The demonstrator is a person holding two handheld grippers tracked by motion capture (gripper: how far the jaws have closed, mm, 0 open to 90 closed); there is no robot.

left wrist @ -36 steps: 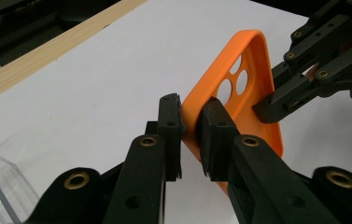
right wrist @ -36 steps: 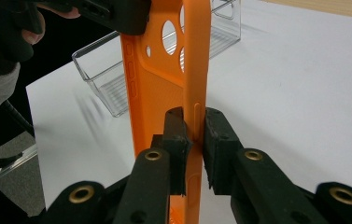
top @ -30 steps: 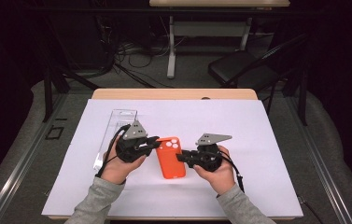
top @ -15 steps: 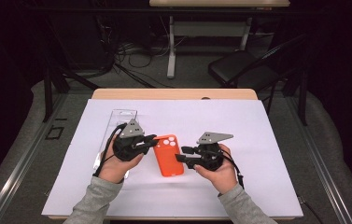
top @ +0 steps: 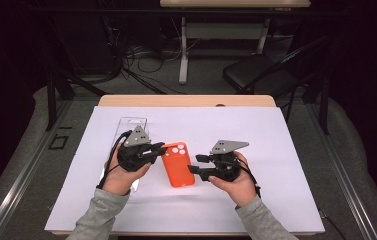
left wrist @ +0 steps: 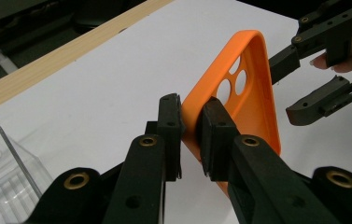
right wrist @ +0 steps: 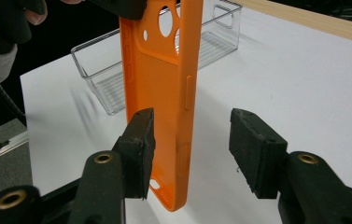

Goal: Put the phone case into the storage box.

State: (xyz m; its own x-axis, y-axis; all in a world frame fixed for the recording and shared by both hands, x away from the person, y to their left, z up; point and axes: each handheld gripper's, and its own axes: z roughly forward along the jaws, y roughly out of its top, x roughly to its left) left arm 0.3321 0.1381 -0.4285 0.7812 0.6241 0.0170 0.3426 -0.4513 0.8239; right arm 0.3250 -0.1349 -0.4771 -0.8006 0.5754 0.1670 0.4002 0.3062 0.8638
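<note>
An orange phone case (top: 178,167) hangs between my two grippers over the white sheet (top: 276,130). My left gripper (top: 158,149) is shut on the case's edge near the camera holes; the left gripper view shows both pads (left wrist: 213,126) pinching the orange rim (left wrist: 253,102). My right gripper (top: 194,163) stands at the case's other side, and its jaws have just been opening. In the right gripper view (right wrist: 194,128) the case (right wrist: 159,84) stands on edge between the spread pads, with a clear gap to the right pad. The right gripper (left wrist: 283,91) also appears beyond the case in the left gripper view.
A clear plastic tray (top: 131,125) lies on the sheet just behind my left hand, also seen in the gripper views (left wrist: 5,186) (right wrist: 113,88). The table's wooden far edge (top: 186,100) borders a dark floor with cables and a chair (top: 261,75).
The right gripper's jaws have spread apart and let go of the orange case. The left gripper still pinches the case, and both hands stay where they were.
</note>
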